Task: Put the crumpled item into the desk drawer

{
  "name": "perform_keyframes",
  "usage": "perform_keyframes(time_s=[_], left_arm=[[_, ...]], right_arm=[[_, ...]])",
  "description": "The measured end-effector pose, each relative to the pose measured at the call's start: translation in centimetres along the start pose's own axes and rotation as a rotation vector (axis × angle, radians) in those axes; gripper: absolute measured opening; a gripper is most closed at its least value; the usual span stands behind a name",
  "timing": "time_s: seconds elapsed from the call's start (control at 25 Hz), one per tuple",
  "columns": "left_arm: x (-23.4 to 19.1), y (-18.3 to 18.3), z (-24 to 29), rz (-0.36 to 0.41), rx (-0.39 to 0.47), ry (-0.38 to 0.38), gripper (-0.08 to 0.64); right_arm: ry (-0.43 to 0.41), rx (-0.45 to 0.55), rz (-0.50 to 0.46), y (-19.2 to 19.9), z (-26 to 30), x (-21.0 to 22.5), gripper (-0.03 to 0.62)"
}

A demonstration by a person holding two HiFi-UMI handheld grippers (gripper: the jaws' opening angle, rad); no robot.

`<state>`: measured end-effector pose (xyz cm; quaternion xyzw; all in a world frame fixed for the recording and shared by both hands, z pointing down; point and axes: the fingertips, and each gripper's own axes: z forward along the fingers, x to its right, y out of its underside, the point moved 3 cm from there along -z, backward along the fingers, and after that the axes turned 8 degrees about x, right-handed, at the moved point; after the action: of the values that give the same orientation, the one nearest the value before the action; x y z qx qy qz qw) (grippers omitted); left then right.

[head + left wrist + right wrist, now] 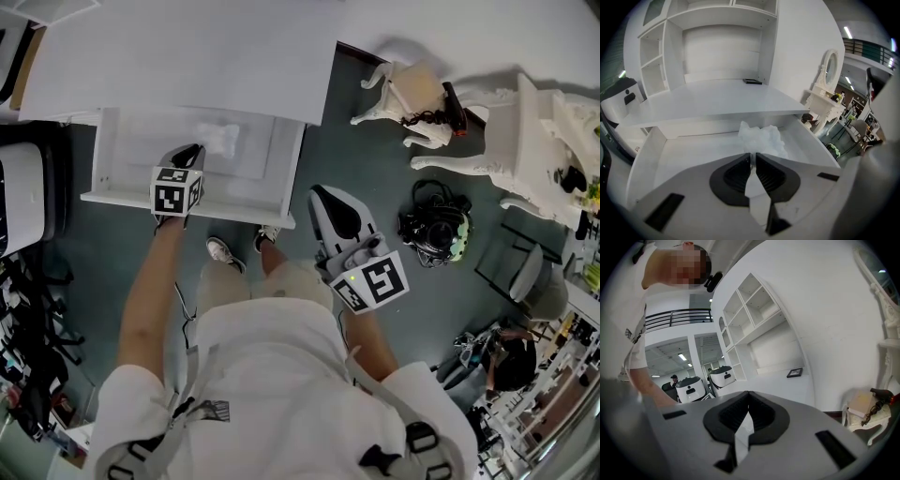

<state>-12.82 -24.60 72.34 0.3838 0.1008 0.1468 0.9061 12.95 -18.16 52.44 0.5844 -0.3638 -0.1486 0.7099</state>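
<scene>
A crumpled white item (223, 139) lies low in the open white desk drawer (187, 202), toward its back. My left gripper (195, 148) reaches down into the drawer and is shut on the item's near edge. In the left gripper view the crumpled item (761, 139) bulges just past the left gripper (753, 154), whose jaws stand almost together, over the drawer floor (693, 150). My right gripper (323, 194) hangs in the air beside the drawer's right front corner. In its own view the right gripper (748, 393) is shut with nothing between the pads.
The white desk top (178, 56) overhangs the drawer's back; a small dark object (752, 81) lies on it under open shelves (661, 70). To the right are a white ornate stool (412, 94), a white dressing table (539, 141) and a black bag (436, 230) on the floor.
</scene>
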Motion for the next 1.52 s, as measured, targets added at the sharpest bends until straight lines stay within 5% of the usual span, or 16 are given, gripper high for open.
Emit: perform_keyframes(time_s=[0.92,1.52], left_arm=[[0.2,1.7,6.9,-0.065,-0.156,0.048,0.043],[0.0,2.0,8.0,0.044,-0.186,-0.007,0.055]], right_arm=[[0.057,-0.021,0.01,0.6,-0.6,1.9,0.011],[0.1,-0.011,0.014,0.7,-1.3,2.3,0.011]])
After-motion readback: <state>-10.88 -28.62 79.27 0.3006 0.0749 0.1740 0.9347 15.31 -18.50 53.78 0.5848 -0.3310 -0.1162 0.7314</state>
